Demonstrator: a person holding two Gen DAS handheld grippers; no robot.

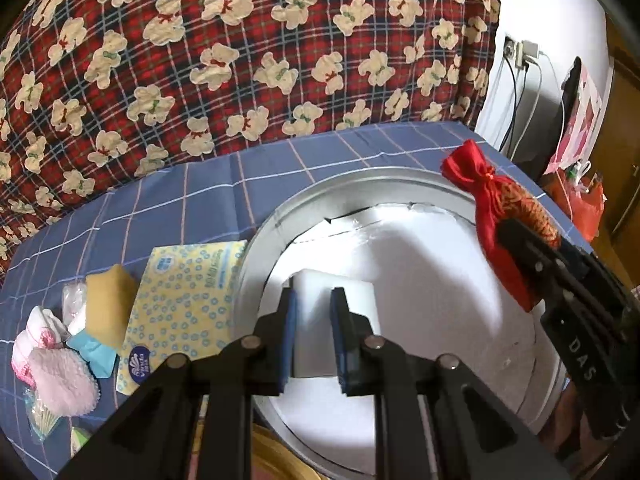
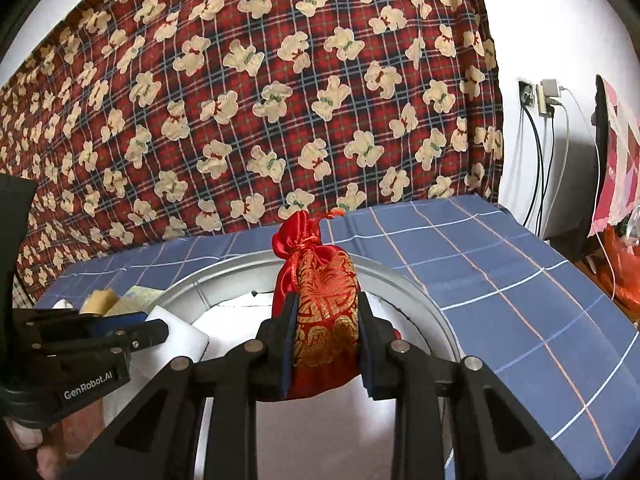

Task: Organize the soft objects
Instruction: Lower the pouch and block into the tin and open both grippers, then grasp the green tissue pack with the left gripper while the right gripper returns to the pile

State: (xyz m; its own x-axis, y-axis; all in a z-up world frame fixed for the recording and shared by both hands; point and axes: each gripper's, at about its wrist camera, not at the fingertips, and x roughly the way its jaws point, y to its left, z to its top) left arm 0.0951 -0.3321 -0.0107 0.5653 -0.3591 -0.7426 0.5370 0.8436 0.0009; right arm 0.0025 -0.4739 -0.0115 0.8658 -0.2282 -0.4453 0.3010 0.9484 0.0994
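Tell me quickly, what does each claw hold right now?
Left claw: closed on the white foam block, above the round tray.
Right claw: closed on the red pouch.

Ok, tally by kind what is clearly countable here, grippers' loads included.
white foam block, in the left gripper: 1
red satin pouch, in the right gripper: 1
yellow tissue pack: 1
tan sponge: 1
total: 4
small cloth pile: too bunched to count

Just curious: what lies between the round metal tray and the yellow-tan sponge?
In the left wrist view, a yellow tissue pack lies between the round metal tray and the yellow-tan sponge.
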